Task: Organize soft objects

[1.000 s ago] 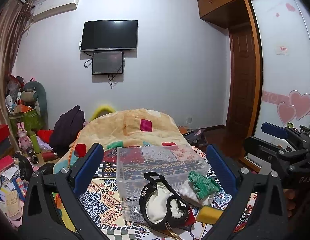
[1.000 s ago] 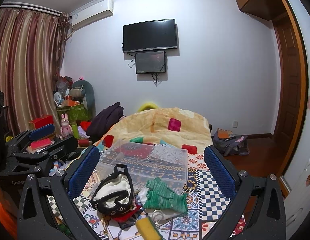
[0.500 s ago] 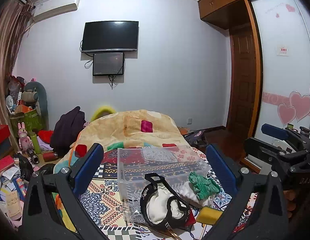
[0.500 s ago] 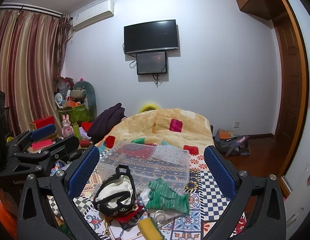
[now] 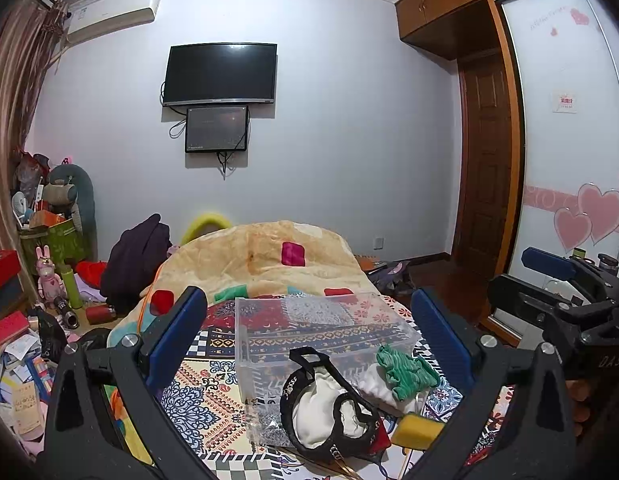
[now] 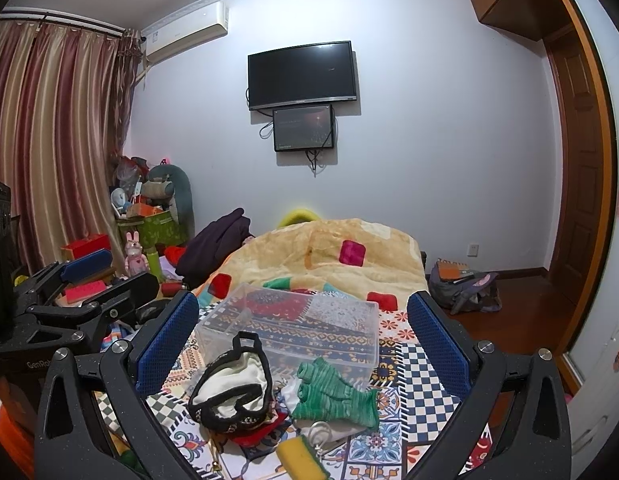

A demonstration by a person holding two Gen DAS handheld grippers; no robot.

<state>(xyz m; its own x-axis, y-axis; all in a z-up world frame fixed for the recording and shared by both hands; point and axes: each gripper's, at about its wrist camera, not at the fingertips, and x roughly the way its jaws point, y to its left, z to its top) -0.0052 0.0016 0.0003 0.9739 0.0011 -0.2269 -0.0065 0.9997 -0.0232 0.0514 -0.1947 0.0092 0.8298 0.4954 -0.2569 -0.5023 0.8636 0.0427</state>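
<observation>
A pile of soft things lies on the patterned bedspread in front of a clear plastic box: a black-rimmed white pouch, green knitted gloves, a red cloth and a yellow sponge. The left wrist view shows the same box, pouch, gloves and sponge. My left gripper is open and empty above the pile. My right gripper is open and empty, beside the left one.
A folded yellow blanket lies behind the box. Toys, boxes and a dark coat crowd the floor at left. A backpack sits on the wooden floor at right, by the wardrobe.
Both views have shifted very slightly; the grippers stay open and the objects have not moved.
</observation>
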